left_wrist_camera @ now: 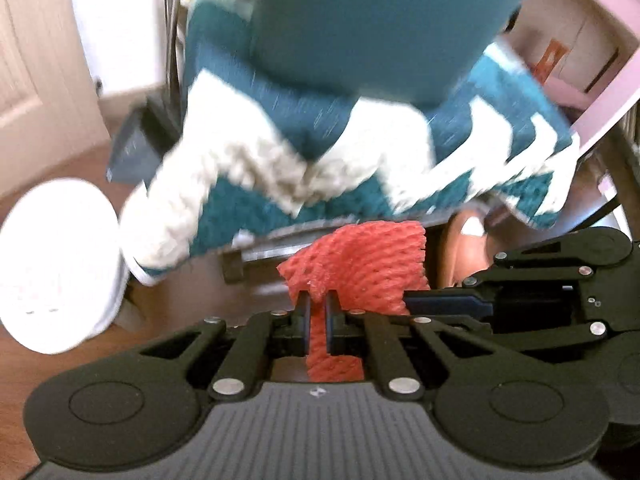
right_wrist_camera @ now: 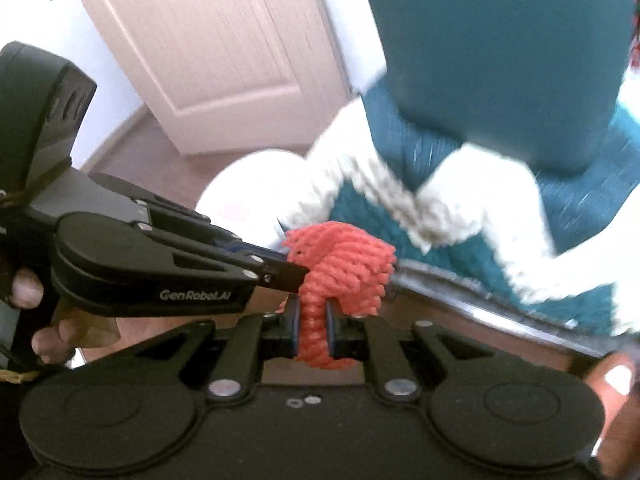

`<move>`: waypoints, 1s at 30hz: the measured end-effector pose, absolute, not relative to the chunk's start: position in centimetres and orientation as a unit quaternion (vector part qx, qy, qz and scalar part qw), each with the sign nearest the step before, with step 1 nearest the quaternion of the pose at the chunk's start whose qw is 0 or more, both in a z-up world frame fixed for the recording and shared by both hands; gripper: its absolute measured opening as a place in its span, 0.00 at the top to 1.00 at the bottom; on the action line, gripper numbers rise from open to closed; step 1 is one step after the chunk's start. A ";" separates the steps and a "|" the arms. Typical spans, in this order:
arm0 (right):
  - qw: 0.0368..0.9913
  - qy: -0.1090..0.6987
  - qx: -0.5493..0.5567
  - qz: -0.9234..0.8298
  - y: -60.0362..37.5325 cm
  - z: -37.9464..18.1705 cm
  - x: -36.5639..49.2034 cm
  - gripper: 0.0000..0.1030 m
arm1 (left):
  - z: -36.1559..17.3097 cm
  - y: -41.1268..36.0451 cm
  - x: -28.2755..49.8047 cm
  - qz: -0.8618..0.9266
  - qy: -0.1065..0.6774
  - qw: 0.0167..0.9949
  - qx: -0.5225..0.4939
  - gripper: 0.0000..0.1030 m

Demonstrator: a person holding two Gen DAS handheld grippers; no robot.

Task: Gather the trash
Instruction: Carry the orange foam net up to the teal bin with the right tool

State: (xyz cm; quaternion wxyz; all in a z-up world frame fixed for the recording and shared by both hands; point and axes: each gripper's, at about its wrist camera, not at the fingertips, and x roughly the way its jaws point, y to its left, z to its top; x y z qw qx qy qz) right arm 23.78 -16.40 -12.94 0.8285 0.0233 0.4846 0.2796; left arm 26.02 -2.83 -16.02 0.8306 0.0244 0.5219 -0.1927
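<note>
Holding one piece of trash between us, we have both claws clamped on the same red foam net [left_wrist_camera: 360, 264]. The left claw [left_wrist_camera: 318, 322] pinches a narrow strip of it, with the netting squeezed thin between the pads and bunching out above and below. The right claw [right_wrist_camera: 312, 326] pinches another fold, and in the right wrist view the left claw [right_wrist_camera: 294, 276] comes in from the side to bite the net just above it. The net hangs in the air between the two claws, touching nothing else that we can see, in front of a teal and white knitted blanket [left_wrist_camera: 320, 148] and above a brown floor [left_wrist_camera: 48, 364].

We judge the pick-up step done and the carry in hand: the net is off whatever it lay on and needs taking to a bin. A white round thing [left_wrist_camera: 56, 264] sits low at the left, near the blanket's edge; it may be a bin or its lid, but the blur keeps us from telling. The next move calls for one claw to let go so the other can carry the net freely, then a swing over the bin's mouth before release. Foam netting is light and springy, so we should expect it to cling to a pad or drift as it drops.
</note>
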 end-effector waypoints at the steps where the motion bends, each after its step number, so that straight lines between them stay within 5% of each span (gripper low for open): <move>1: 0.835 0.473 0.019 0.281 -16.5 -11.4 23.2 0.89 | -14.2 -3.3 25.4 -0.190 0.513 0.837 0.024 0.93; 17: 0.924 0.280 -0.030 0.259 -20.7 10.0 20.3 0.89 | 7.6 -9.6 20.0 -0.167 0.269 0.948 0.039 0.93; 30: 0.951 0.209 -0.053 0.221 -23.2 17.4 25.4 0.90 | 16.6 -14.5 24.8 -0.149 0.185 0.971 0.040 0.93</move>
